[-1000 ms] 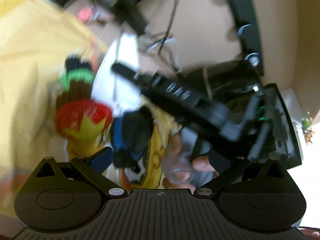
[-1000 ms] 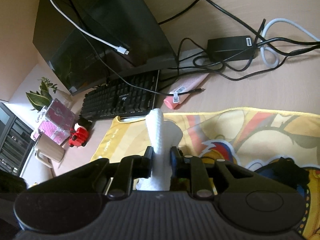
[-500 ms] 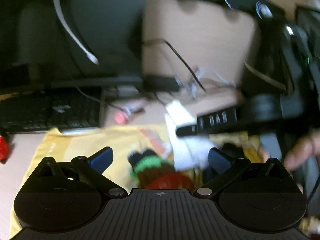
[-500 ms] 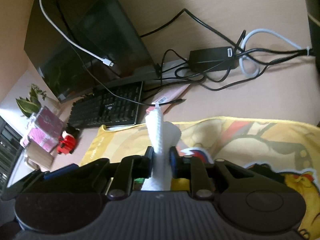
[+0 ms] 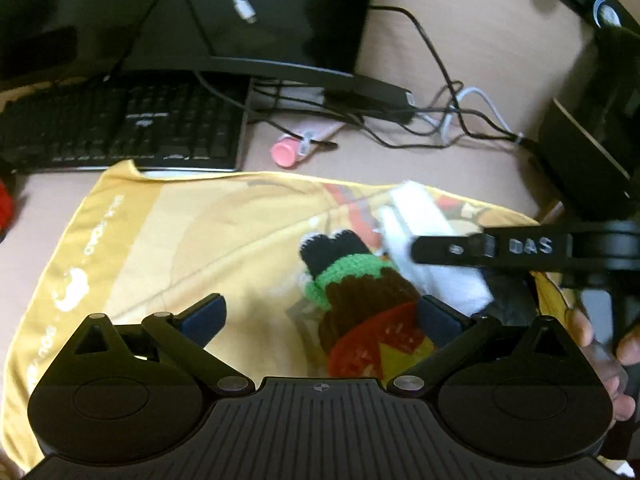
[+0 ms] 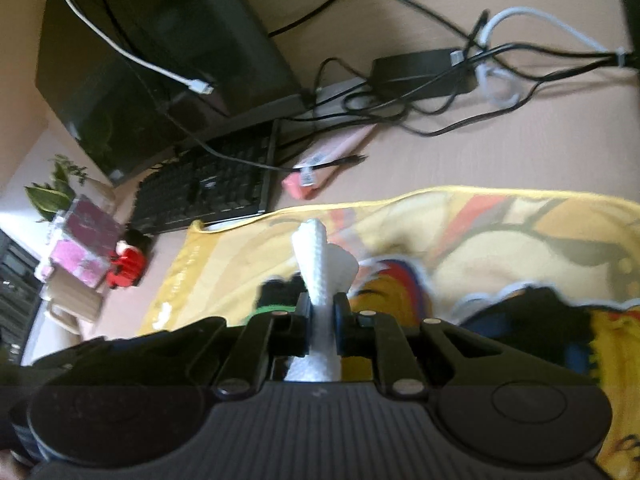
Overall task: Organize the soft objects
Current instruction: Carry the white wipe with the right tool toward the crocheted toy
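Note:
A white folded cloth (image 6: 320, 260) stands up between the pads of my right gripper (image 6: 322, 308), whose jaws are closing on it. From the left wrist view that cloth (image 5: 424, 236) hangs over the yellow printed towel (image 5: 160, 240), with the right gripper's black finger (image 5: 492, 248) across it. A knitted toy (image 5: 352, 292) in black, green, brown and red lies on the towel. My left gripper (image 5: 322, 316) is open, its blue pads on either side of the toy without touching it. A dark blue and black soft thing (image 6: 532, 320) lies on the towel to the right.
Behind the towel lie a black keyboard (image 5: 120, 128), a monitor (image 5: 240, 12), a pink tube (image 5: 286, 154) and tangled cables (image 5: 460, 120). A red figure (image 6: 126, 266), a beige cup (image 6: 74, 304), pink boxes (image 6: 80, 240) and a plant (image 6: 52, 192) stand at the left. A person's hand (image 5: 600, 340) holds the right gripper.
The left wrist view has rolled from tilted to level and now sits over the knitted toy. The right gripper's pads have drawn tighter on the white cloth; it has barely moved.

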{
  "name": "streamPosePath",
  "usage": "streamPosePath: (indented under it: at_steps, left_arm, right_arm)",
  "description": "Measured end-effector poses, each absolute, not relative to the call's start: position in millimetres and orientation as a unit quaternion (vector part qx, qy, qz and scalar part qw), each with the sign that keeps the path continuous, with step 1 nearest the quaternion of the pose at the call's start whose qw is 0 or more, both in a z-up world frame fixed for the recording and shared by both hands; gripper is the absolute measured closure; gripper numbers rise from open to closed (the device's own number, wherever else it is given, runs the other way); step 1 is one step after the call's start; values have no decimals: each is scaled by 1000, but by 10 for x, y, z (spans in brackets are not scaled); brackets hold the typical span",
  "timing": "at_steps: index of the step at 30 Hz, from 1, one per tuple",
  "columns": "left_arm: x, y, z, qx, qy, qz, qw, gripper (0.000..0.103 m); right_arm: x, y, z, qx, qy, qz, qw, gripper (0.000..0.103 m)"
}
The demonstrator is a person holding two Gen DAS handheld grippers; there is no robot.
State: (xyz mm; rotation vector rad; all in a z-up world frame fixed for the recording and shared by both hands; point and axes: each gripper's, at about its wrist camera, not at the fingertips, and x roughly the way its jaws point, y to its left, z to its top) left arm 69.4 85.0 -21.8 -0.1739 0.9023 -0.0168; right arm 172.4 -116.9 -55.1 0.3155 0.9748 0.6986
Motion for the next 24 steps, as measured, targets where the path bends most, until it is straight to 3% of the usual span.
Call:
streamPosePath:
  at_steps: [12, 19, 24]
  left_arm:
    - [767, 694, -179, -87, 441, -71, 891, 0]
    - [870, 714, -313, -78, 410, -117, 901, 0]
    - [1021, 640, -467, -61, 445, -89, 889, 0]
  right_arm:
    - [1720, -1211, -754, 94, 486, 267, 827, 91]
    - [1655, -1435, -697, 147, 486, 270, 818, 92]
    - [1574, -1608, -525, 149, 455, 253, 841, 92]
